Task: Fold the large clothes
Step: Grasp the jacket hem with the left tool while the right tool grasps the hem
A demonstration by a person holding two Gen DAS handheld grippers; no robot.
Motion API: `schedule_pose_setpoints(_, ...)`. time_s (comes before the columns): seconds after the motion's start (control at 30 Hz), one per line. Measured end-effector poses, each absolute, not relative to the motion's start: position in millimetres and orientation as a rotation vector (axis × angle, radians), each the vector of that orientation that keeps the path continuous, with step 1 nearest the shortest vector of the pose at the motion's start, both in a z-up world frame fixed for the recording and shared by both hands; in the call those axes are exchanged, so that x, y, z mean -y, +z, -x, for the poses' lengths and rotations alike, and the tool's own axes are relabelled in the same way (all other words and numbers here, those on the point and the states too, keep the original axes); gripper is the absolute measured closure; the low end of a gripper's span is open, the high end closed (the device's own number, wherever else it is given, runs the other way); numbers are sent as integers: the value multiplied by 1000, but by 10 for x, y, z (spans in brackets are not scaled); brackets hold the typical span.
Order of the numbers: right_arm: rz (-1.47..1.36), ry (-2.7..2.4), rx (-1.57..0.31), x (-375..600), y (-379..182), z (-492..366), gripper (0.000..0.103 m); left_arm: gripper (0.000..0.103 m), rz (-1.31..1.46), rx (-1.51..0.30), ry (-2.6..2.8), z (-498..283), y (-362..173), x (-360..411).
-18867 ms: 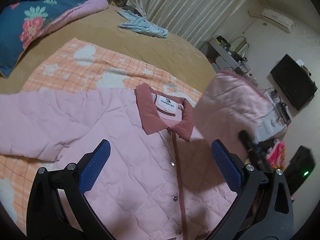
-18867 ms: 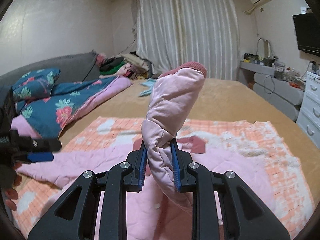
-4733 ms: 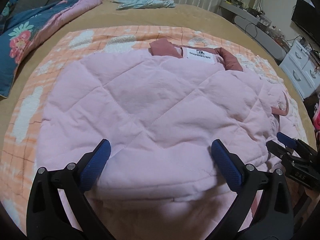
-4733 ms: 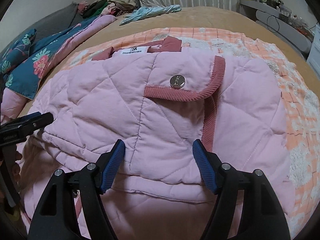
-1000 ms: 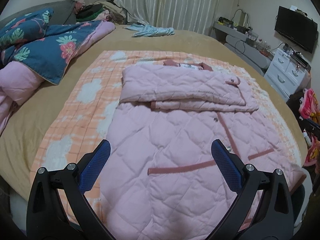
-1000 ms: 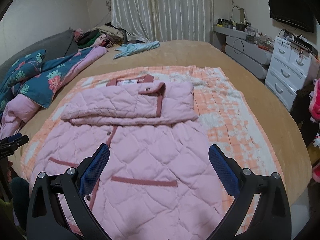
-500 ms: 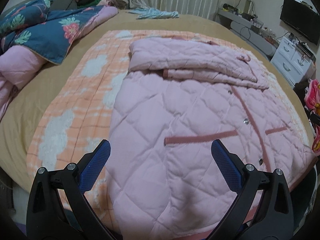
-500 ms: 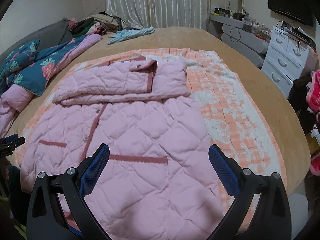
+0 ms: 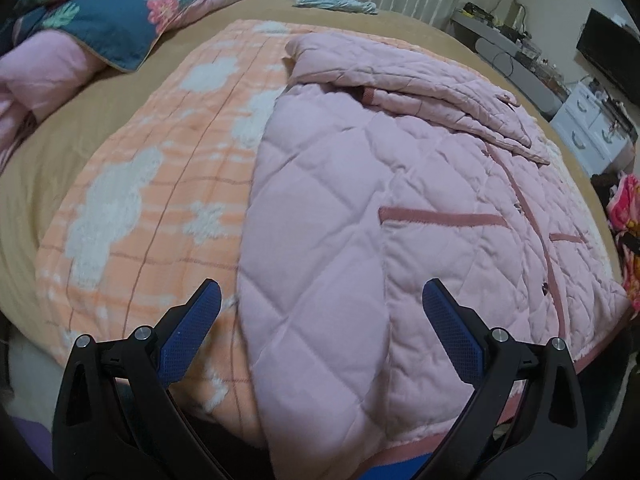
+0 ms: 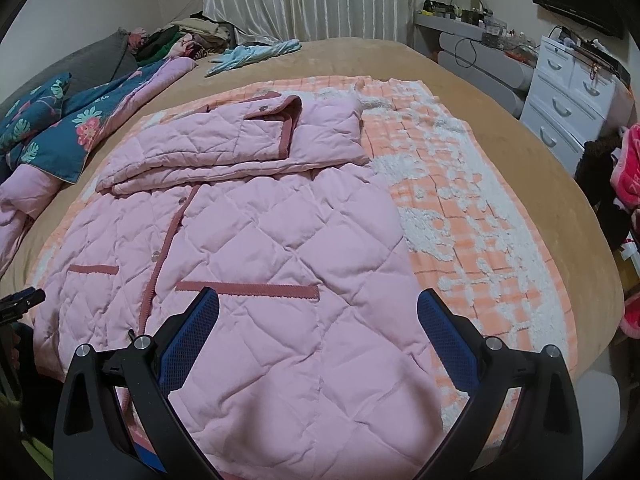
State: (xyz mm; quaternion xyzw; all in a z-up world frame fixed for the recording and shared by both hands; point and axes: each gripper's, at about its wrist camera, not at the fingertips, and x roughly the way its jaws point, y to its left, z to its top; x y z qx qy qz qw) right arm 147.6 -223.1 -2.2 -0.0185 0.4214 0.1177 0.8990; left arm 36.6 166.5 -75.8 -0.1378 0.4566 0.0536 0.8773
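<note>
Both sleeves are lying folded across the coat (image 10: 256, 216); the left claw (image 9: 320, 320) and right claw (image 10: 318, 322), both gaping wide, are nearing its hem (image 9: 420, 446) to fold upward.

Quilted jacket (image 10: 260, 240) lying flat on a blanket (image 10: 460, 200) on the bed (image 10: 500, 92), sleeves folded across its chest, duvet (image 10: 60, 128) to the left, drawer unit (image 10: 568, 96) right, curtain (image 10: 304, 0) behind, possibly a garment (image 10: 256, 54) before it
</note>
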Motion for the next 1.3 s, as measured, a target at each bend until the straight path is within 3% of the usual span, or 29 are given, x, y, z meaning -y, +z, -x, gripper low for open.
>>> schedule_pose_setpoints(0.3,24,254,-914,2379,-120,-1456,4,34,314,-996,46,-186,-828,-1668)
schedule_pose_setpoints(0.67,10,233,-1058,2699,-435,-1331,4,34,329,-1101,-19,-62,-1071,-1509)
schedule_pose_setpoints(1.03,-53,292,-1216,2874,-710,-1186,6,20,262,-1153,0,-74,-1235,-1333)
schedule_pose_setpoints(1.07,-54,301,-1225,2864,-728,-1176,8,20,264,-1152,-1,-75,-1239,-1336)
schedule_pose_setpoints(1.13,-70,348,-1228,2839,-726,-1147,35,19,268,-1151,-1,-79,-1247,-1340)
schedule_pose_setpoints(1.3,-28,422,-1156,2691,-570,-1032,70,19,267,-1151,-1,-68,-1254,-1345)
